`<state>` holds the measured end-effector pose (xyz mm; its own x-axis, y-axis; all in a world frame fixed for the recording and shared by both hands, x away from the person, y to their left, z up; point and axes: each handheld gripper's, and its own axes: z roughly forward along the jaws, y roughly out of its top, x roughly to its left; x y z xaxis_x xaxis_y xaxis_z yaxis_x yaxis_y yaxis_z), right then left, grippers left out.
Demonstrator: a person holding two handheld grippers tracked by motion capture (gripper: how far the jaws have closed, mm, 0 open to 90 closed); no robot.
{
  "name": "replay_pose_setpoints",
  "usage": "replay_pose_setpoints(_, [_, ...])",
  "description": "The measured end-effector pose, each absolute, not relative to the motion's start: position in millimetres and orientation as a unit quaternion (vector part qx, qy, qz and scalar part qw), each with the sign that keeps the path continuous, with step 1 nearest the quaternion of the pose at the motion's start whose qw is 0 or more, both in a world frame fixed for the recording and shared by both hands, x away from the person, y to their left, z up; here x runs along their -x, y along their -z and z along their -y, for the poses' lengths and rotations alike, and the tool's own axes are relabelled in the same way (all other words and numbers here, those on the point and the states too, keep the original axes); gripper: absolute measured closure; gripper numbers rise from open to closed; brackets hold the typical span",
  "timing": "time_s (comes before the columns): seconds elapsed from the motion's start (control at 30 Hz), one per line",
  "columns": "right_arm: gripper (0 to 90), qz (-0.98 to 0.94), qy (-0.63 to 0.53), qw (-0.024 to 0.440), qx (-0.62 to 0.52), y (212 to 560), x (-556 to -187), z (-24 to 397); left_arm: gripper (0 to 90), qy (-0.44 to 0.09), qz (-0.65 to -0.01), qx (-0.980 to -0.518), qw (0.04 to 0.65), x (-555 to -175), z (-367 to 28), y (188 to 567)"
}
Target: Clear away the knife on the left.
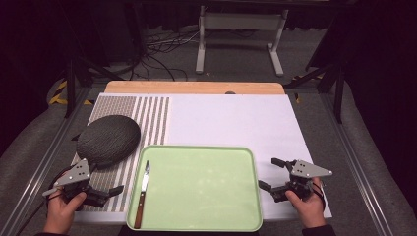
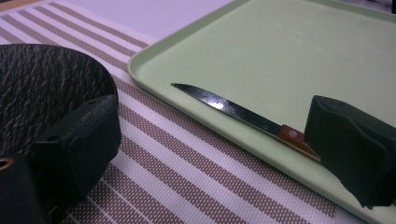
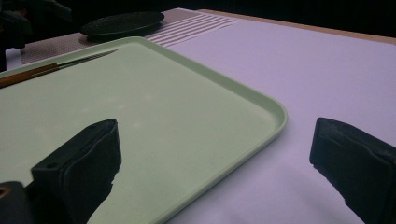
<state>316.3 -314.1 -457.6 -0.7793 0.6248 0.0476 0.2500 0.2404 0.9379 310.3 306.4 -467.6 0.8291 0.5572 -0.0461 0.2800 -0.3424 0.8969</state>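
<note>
Beside the green tray, both grippers hover with jaws spread wide, holding nothing: left gripper near the knife, right gripper opposite.

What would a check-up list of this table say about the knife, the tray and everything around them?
Surface: white table with a wooden far edge; striped mat on its left part.
Job's things: knife with a wooden handle lies flat at the left side of the green tray, serrated blade pointing away from the person.
Clutter: dark textured plate on the striped mat, apart from the tray.
Grippers: left gripper open, beside the tray's left edge, holding nothing; right gripper open, beside the tray's right edge, holding nothing.
Cables: loose cables on the floor beyond the table.
Surroundings: grey floor, white metal stand, dark background.
</note>
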Motion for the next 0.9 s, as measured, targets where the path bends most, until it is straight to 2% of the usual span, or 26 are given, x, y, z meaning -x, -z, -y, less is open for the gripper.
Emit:
replay_pose_setpoints(0.4, [3.0,-0.771,-0.545,0.167,-0.284,460.3,-317.4,314.0,5.2,-0.120,-0.274,-0.814,0.498,-307.9,-314.2,480.3])
replay_pose_setpoints(0.9, [3.0,-0.771,-0.545,0.166,-0.284,462.0,-318.3,313.9,3.6,-0.113,-0.294,-0.793,0.522,-305.3,-317.0,479.9])
